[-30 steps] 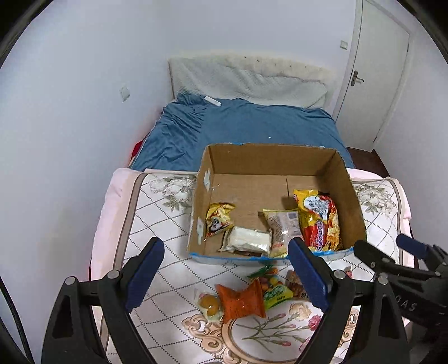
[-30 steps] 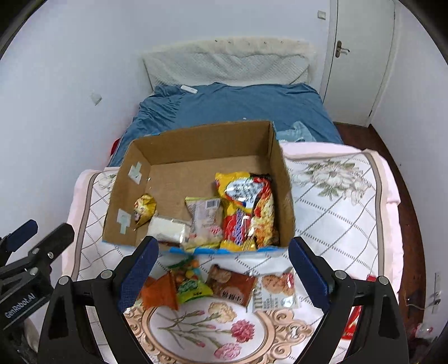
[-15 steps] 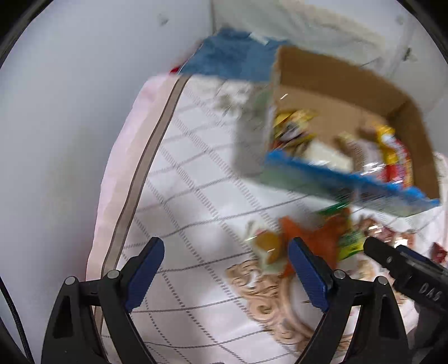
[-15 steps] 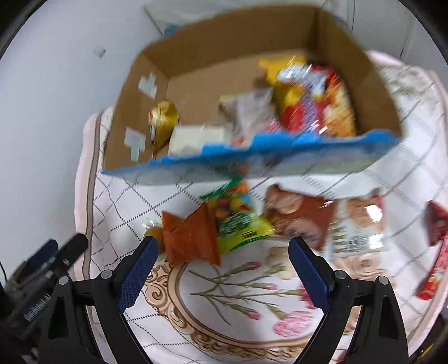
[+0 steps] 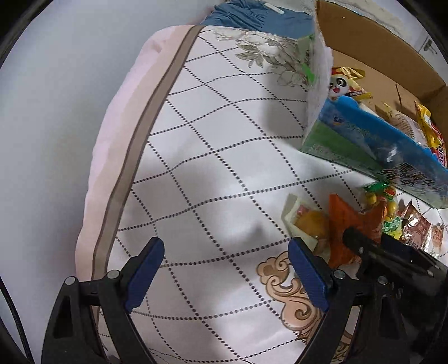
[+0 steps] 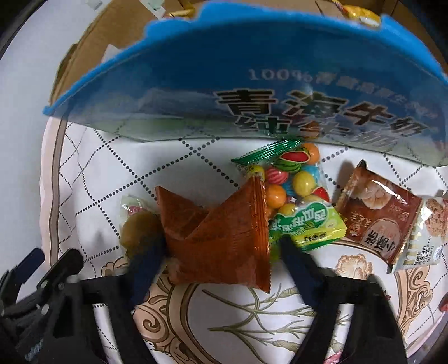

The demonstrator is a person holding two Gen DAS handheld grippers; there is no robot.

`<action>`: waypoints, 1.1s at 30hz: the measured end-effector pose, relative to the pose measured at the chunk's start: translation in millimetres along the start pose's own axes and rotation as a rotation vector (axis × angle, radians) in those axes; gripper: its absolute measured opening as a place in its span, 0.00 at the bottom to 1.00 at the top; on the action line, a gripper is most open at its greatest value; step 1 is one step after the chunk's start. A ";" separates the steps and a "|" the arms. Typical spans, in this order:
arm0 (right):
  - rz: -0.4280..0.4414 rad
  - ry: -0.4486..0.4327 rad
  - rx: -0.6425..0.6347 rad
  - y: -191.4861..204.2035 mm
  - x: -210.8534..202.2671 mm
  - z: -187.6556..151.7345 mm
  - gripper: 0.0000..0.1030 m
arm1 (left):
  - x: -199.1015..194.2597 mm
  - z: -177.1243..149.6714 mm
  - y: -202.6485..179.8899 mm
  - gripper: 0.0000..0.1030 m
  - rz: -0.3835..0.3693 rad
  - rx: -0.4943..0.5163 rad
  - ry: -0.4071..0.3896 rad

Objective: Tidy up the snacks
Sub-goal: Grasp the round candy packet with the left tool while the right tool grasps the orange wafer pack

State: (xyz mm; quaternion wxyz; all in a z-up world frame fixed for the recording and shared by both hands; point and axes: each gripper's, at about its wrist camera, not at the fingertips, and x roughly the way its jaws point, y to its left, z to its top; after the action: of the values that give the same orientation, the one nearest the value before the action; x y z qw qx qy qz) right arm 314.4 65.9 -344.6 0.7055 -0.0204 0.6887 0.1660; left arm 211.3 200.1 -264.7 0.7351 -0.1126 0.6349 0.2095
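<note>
An open cardboard box (image 6: 196, 92) with a blue printed front wall holds several snack packets (image 5: 345, 81). In front of it on the quilt lie an orange triangular packet (image 6: 221, 238), a green bag of fruit candies (image 6: 296, 196), a yellow jelly packet (image 6: 137, 224) and a brown biscuit packet (image 6: 378, 221). My right gripper (image 6: 221, 252) is open and low, its fingers on either side of the orange packet. My left gripper (image 5: 226, 271) is open and empty over bare quilt to the left of the snacks. The orange packet also shows in the left wrist view (image 5: 352, 226).
A white checked quilt (image 5: 224, 168) with a pink border covers the surface. A grey wall (image 5: 56, 112) runs close along the left. A white oat biscuit packet (image 6: 428, 238) lies at the far right. A blue bedspread (image 5: 252, 16) lies behind.
Both grippers have dropped and moved forward toward the quilt. The right gripper now straddles the orange packet. The left gripper has swung left over bare quilt. Both stay open.
</note>
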 end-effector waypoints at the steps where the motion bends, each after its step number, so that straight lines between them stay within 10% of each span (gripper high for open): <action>1: 0.009 -0.004 -0.006 -0.4 -2.6 -3.0 0.61 | -0.2 0.0 -2.0 0.88 -0.009 0.003 0.002; 11: 0.031 -0.021 0.062 -52.4 -41.5 -44.9 0.55 | 13.9 11.7 -41.2 0.88 -0.144 0.062 0.104; 18: 0.055 0.015 0.180 -95.2 -43.5 -50.0 0.55 | 54.7 17.9 -72.9 0.88 -0.106 0.147 0.174; 23: 0.067 0.056 0.219 -103.8 -34.0 -43.9 0.63 | 52.9 12.5 -86.5 0.47 -0.071 0.235 0.130; 33: 0.062 0.047 0.190 -85.8 -16.4 -39.8 0.57 | 32.1 -17.4 -76.2 0.46 -0.094 0.241 0.091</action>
State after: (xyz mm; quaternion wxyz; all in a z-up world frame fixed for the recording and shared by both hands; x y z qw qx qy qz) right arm 298.6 -28.7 -347.7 0.6823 0.0639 0.7182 0.1211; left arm 233.7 130.4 -306.7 0.7226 -0.0627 0.6823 0.0919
